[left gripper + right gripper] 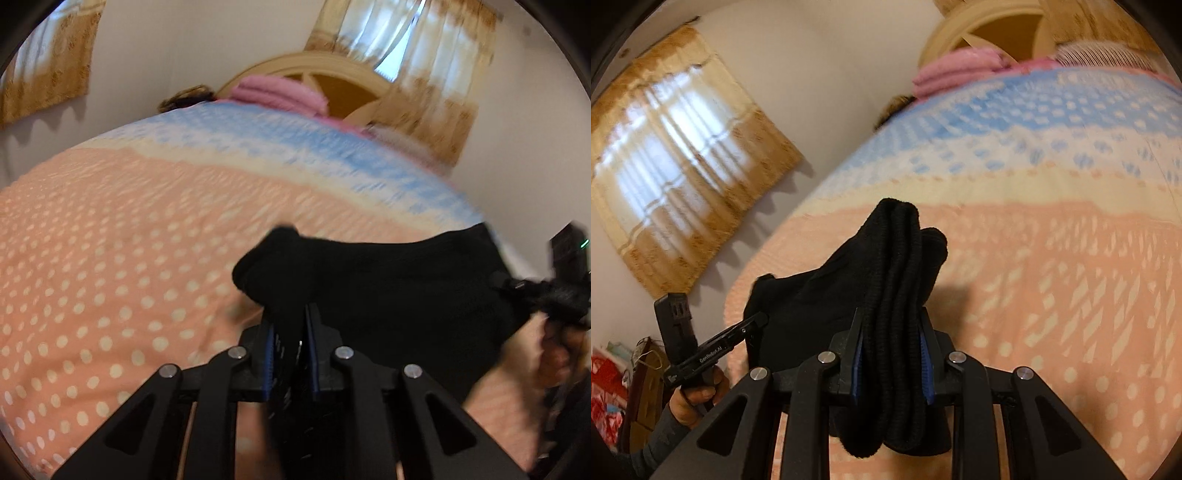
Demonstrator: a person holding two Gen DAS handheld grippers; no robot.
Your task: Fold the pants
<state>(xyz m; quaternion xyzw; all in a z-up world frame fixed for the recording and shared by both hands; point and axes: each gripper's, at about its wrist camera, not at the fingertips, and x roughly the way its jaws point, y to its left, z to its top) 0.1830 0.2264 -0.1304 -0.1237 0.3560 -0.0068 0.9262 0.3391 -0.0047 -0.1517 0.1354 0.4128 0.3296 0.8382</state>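
Observation:
The black pants (388, 288) hang stretched between both grippers above the bed. My left gripper (290, 314) is shut on one bunched end of the pants, its blue pads pressed on the cloth. My right gripper (892, 317) is shut on the other end, a thick ribbed bundle of the pants (897, 295) that sticks up past the fingertips and hangs below them. The right gripper also shows at the right edge of the left wrist view (517, 286), and the left gripper at the lower left of the right wrist view (759, 321).
The bed carries an orange polka-dot cover (110, 258) with a blue and cream band (295, 147) towards the headboard (332, 74). A pink folded blanket (277, 90) lies at the head. Curtained windows (683, 155) are on the walls.

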